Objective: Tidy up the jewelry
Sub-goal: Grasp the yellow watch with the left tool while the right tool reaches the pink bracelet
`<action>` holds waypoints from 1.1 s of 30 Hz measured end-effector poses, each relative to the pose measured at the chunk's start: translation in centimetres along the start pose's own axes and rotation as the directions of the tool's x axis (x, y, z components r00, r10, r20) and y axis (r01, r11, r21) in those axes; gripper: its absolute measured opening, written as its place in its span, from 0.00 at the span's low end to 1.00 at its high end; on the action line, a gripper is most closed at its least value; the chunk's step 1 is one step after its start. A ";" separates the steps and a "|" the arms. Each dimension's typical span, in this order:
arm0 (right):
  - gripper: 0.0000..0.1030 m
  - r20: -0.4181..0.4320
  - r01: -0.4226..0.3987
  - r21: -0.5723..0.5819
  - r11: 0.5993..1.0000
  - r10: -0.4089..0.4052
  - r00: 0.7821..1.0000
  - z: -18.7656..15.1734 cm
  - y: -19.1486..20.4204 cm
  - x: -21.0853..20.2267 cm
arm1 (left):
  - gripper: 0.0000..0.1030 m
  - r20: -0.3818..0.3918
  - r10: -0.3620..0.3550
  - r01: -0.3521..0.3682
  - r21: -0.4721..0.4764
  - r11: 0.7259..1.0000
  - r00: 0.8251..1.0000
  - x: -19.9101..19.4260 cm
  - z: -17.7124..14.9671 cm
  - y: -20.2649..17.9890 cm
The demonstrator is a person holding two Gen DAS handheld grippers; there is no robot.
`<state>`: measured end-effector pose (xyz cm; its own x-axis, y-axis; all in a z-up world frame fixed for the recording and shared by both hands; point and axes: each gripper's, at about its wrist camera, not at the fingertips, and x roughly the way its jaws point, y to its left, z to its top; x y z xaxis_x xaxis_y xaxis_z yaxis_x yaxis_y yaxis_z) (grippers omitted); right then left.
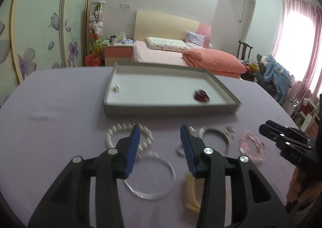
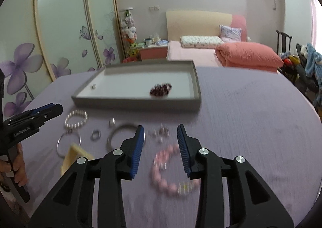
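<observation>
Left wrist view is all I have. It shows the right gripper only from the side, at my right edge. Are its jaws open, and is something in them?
Observer: Its own camera shows the right gripper open, with nothing pressed between the pads.
Operator: What lies under it?
Observer: The pink bead bracelet lies flat on the purple cloth, in the gap between the two fingers, not gripped.
Operator: One of my fingers half hides something small beside the silver bangle. What is it?
Observer: A small ring, lying by itself between the thin hoop and the silver bangle.
</observation>
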<state>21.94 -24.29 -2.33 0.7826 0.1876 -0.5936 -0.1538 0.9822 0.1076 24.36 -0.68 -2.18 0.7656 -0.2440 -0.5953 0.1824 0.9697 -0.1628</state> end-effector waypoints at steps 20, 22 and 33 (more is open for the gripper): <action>0.41 -0.035 0.026 0.092 0.995 -0.022 0.999 -4.2 -2.4 -2.4 | 0.66 -0.187 0.036 -0.018 0.095 0.995 0.982 2.9 -5.0 -6.5; 0.41 -0.039 0.025 0.094 0.995 -0.022 0.999 -4.3 -2.4 -2.3 | 0.64 -0.210 0.046 -0.026 0.094 0.995 0.977 3.5 -5.1 -6.4; 0.41 -0.100 0.055 0.134 0.989 -0.042 0.994 -3.9 -3.2 -0.9 | 0.40 -0.183 0.005 -0.001 0.021 1.000 0.983 2.5 -4.3 -4.4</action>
<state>19.34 -27.67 -5.23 0.7241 0.1447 -0.6743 -0.0285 0.9832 0.1804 22.83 -5.63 -6.33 0.6405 -0.2380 -0.7301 0.1946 0.9700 -0.1455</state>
